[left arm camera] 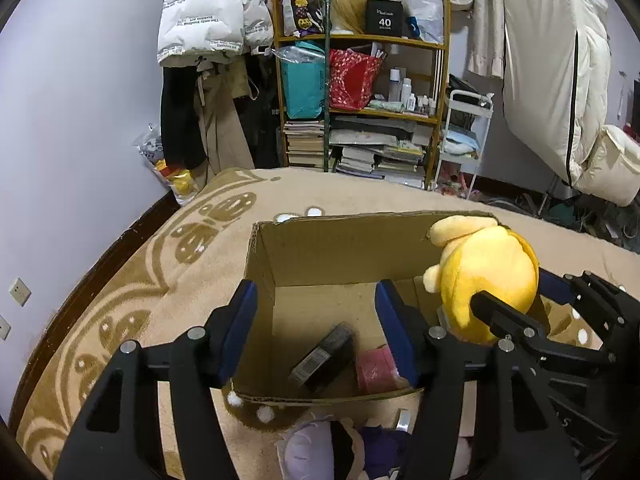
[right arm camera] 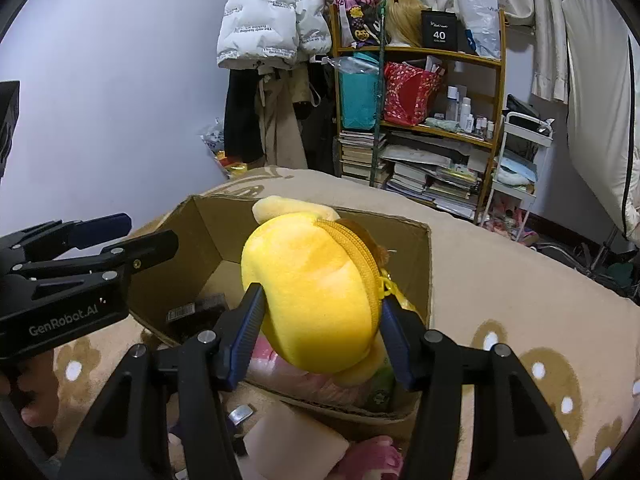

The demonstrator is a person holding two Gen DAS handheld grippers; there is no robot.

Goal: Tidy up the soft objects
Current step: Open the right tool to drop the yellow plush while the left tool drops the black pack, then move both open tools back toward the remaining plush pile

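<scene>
An open cardboard box point(left arm camera: 340, 252) point(right arm camera: 208, 236) sits on a beige patterned blanket. My right gripper point(right arm camera: 320, 316) point(left arm camera: 516, 300) is shut on a yellow plush pouch with a zipper point(right arm camera: 312, 292) point(left arm camera: 486, 276) and holds it over the box's right part. My left gripper point(left arm camera: 316, 304) point(right arm camera: 148, 236) is open and empty over the box's near left side. Inside the box lie a dark flat item point(left arm camera: 324, 354) and a pink item point(left arm camera: 376, 368). A purple and white plush point(left arm camera: 320, 448) lies on the blanket in front of the box.
The blanket point(left arm camera: 132, 300) covers a bed with a dark wooden edge at left. A wooden shelf point(left arm camera: 360, 92) full of books, bags and bottles stands behind, with hanging coats point(left arm camera: 212, 12) and a white cart point(left arm camera: 464, 128). A pink soft item point(right arm camera: 372, 460) lies near the box's front.
</scene>
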